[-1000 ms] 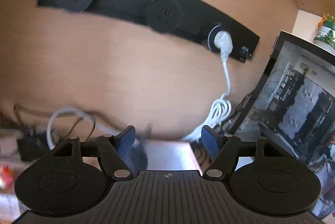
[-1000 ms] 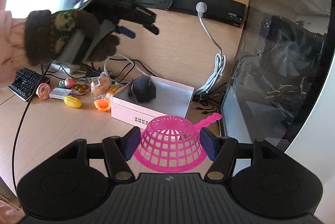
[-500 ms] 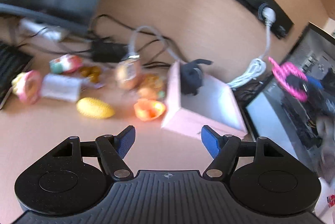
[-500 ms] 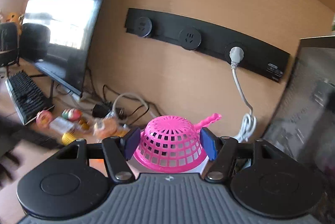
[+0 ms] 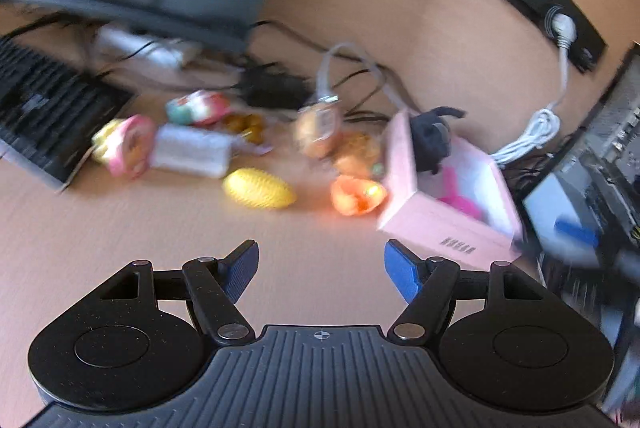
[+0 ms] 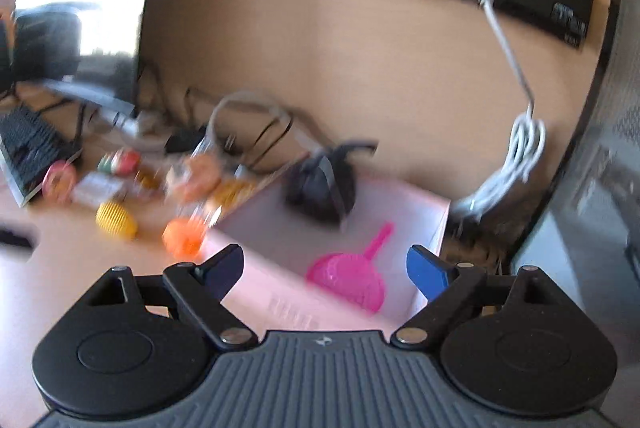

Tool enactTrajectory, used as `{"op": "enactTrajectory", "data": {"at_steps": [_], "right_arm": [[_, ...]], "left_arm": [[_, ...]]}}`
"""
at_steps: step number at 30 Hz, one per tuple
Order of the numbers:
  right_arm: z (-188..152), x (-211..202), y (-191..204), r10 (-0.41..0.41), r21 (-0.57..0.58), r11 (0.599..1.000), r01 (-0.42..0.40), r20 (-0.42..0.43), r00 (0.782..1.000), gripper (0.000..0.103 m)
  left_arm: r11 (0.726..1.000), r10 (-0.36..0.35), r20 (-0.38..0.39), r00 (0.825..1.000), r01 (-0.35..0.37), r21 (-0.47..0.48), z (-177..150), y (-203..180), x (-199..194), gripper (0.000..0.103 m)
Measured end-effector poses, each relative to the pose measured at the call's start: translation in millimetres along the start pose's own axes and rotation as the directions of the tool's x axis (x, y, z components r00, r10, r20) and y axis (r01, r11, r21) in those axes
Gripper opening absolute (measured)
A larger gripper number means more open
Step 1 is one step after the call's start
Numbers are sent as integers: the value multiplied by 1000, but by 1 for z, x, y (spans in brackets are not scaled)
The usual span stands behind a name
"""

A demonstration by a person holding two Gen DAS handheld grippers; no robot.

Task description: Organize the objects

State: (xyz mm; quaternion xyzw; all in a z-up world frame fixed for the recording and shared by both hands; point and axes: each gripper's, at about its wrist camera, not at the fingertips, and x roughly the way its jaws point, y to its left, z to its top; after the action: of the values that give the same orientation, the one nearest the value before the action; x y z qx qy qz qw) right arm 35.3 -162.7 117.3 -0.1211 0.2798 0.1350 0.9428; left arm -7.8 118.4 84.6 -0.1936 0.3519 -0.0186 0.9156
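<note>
Two things already lie in the pink box (image 6: 424, 224): a pink strainer (image 6: 348, 278) resting dome-down near its front right corner with the handle pointing toward the back, and a dark, soft-looking bundle (image 6: 320, 184) against the box's far edge, too blurred to name. So the sorting looks to be underway but well short of done, since most of the small items are still loose on the desk (image 5: 152, 228) to the left of the box: an orange toy (image 5: 356, 194) just beside the box wall, a yellow ridged oval (image 5: 258, 187) a little further out, a white packet (image 5: 192, 150), a pink and yellow ring-shaped piece (image 5: 126, 144), a red and green one (image 5: 198, 107), and a couple of wrapped snacks nearer the cables, all smeared by motion. I'd judge the orange toy the handiest next pick. The right tool (image 6: 325, 268) hangs above the near side of the box, its jaws spread wide and nothing between them, the strainer lying free below. The left tool (image 5: 321, 264) is held out over bare desk in front of the scattered items, tilted downward and angled toward them, jaws likewise wide apart and empty, well short of touching anything.
</note>
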Motion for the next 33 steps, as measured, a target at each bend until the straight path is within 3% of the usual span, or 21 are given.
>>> {"op": "enactTrajectory", "data": {"at_steps": [4,7,9,13,16,20,22,25,27,28,29,33], "right_arm": [[-30,-30,14,17,-15,1000,-18,-15,1000,97],[-46,-53,17,23,17,1000,-23,-29,999,99],[-55,-61,15,18,39,999,-16,-46,999,99],[-70,-68,6,15,79,997,-8,-95,995,99],[-84,-67,-2,-2,105,994,16,-139,990,99],[-99,-71,-9,-40,99,993,58,-176,984,99],[-103,-72,-14,-39,109,992,61,-189,981,99],[-106,-71,-19,-37,120,991,63,-205,978,99],[-106,-72,-21,-35,122,991,61,-208,978,99],[-105,-71,-22,-33,126,990,61,-208,977,99],[-105,-70,-23,-31,129,990,59,-210,977,99],[-97,-63,-19,-43,136,988,72,-207,977,99]], "left_arm": [[989,-75,46,996,68,134,27,-48,32,75],[971,-137,127,982,108,213,52,-89,65,75],[958,-162,120,979,127,257,71,-115,95,75],[941,-51,91,995,17,339,100,-161,169,75],[922,9,108,994,-50,383,114,-181,213,75],[916,19,101,995,-58,397,115,-189,238,68],[915,-11,51,999,-10,402,106,-188,240,58],[892,-74,-6,997,69,446,81,-184,218,57],[886,-163,-100,982,190,422,68,-174,194,55],[890,-211,-152,966,254,378,60,-164,180,53],[893,-235,-167,958,280,353,52,-156,167,52],[907,-219,-105,970,243,344,21,-121,112,52]]}}
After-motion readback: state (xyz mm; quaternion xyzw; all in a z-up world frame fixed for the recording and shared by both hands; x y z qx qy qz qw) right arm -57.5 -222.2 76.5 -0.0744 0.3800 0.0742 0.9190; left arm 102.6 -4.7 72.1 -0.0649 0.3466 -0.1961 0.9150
